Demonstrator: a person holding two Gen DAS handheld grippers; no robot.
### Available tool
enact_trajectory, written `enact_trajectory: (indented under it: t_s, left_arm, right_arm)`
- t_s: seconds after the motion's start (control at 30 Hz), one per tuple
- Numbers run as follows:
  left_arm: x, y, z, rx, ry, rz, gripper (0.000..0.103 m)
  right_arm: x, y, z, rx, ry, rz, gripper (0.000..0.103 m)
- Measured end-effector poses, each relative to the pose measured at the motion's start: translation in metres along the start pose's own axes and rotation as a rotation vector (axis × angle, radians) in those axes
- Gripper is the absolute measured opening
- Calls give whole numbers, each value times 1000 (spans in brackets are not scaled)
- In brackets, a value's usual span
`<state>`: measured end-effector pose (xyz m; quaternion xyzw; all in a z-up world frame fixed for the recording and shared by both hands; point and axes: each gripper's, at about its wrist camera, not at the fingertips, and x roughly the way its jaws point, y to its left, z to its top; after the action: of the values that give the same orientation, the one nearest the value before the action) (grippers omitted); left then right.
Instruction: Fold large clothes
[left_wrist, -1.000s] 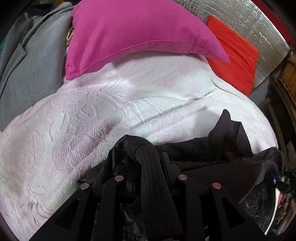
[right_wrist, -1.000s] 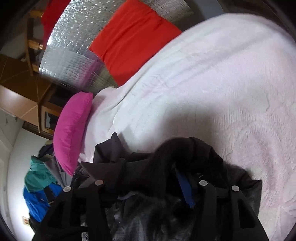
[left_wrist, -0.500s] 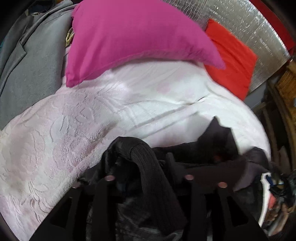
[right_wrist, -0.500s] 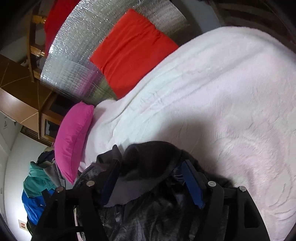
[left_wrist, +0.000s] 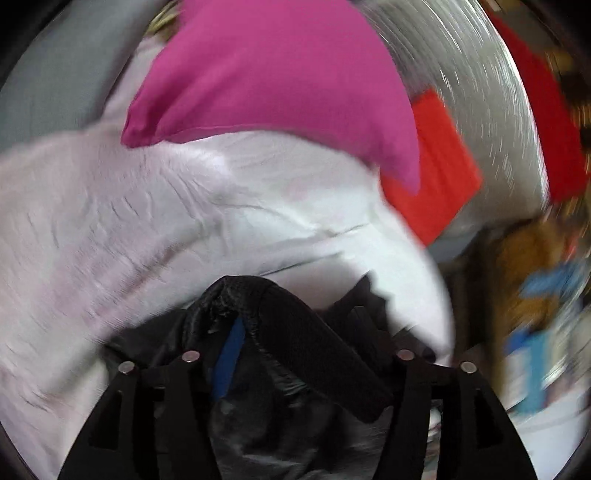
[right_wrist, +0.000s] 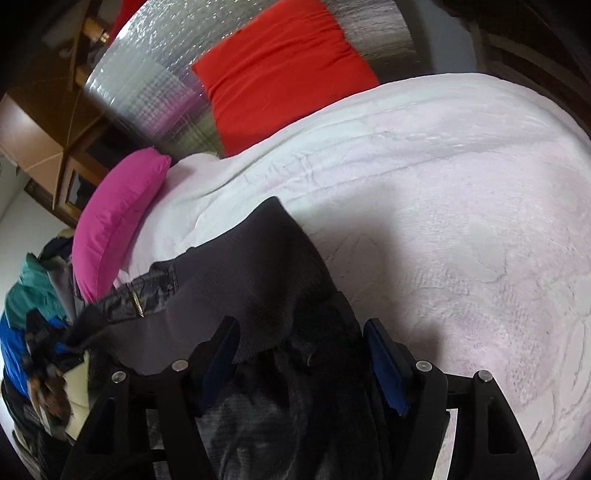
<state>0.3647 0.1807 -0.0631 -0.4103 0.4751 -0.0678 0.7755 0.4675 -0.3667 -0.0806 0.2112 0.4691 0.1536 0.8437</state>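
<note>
A black jacket (right_wrist: 255, 273) with a grey lining and a brass zipper lies bunched at the near edge of a white bedspread (right_wrist: 461, 229). In the left wrist view its ribbed black cuff (left_wrist: 306, 328) drapes between the fingers of my left gripper (left_wrist: 295, 354), whose jaws stand wide with a blue pad (left_wrist: 229, 354) showing. My right gripper (right_wrist: 303, 350) is open too, blue pads on both sides, with jacket cloth lying loose between them. The left wrist view is motion-blurred.
A magenta pillow (left_wrist: 273, 77) and a red cushion (right_wrist: 280, 70) lie at the head of the bed against a silver quilted headboard (right_wrist: 155, 96). A pile of other clothes (right_wrist: 33, 325) sits at the left. Wooden furniture (left_wrist: 524, 273) stands beside the bed.
Both grippers have opened, their jaws spreading apart over the jacket. The left gripper swings fast, blurring its view. The jacket's grey lining now spreads flatter in the right view.
</note>
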Motion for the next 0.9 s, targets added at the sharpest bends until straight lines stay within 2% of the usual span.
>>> enact_trajectory:
  t_s: [0.03,0.1,0.13,0.17,0.23,0.3,0.33,0.37,0.4,0.43,0.47,0.5,0.57,0.63,0.7,0.8,0.9]
  left_arm:
    - [-1,2,3,-28,-2,-26,64]
    - [-1,2,4,-24,-1,-39,64]
    - [0,2,5,-28,1,-48,68]
    - [2,8,5,-60,9,-88,78]
    - [6,24,5,-194,34,-209,88]
    - [11,36,4,-319,69,-297,88]
    - [10,36,5,-326,72,-303,88]
    - [6,31,5,-291,60,-293,88]
    - [1,24,6,-241,39,-274,88]
    - [-7,13,7,-140,-11,-208,88]
    - [-12,6,8,-53,-54,-126,88]
    - [-14,-2,7,45,-90,-10,88]
    - [-5,-10,3,211,-92,155,88]
    - [11,-10,-5,319,-56,253,88]
    - [29,-9,-14,388,-18,301,87]
    - [48,-13,-21,435,2,289,87]
    - [59,-18,-24,478,-1,317,76]
  right_arm:
    - [1,-1,-1,-2,1,2,73]
    - [1,-3,-2,-2,1,8,73]
    - [2,-4,-3,-1,2,9,73]
    - [3,-5,-3,0,3,9,73]
    - [5,-7,-5,6,7,9,73]
    - [8,-7,-9,3,17,6,73]
    - [9,-8,-10,1,19,6,73]
    - [9,-8,-10,1,18,6,73]
    - [8,-9,-10,3,14,7,73]
    - [6,-9,-9,6,6,9,73]
    - [4,-9,-8,6,1,10,73]
    - [3,-8,-7,2,-4,11,73]
    - [0,-5,-4,-16,-5,15,73]
    - [0,-2,-1,-28,-6,16,73]
    - [2,-3,1,-26,-3,15,73]
    - [9,-1,2,-42,12,11,73]
    - [13,7,6,-86,16,-10,73]
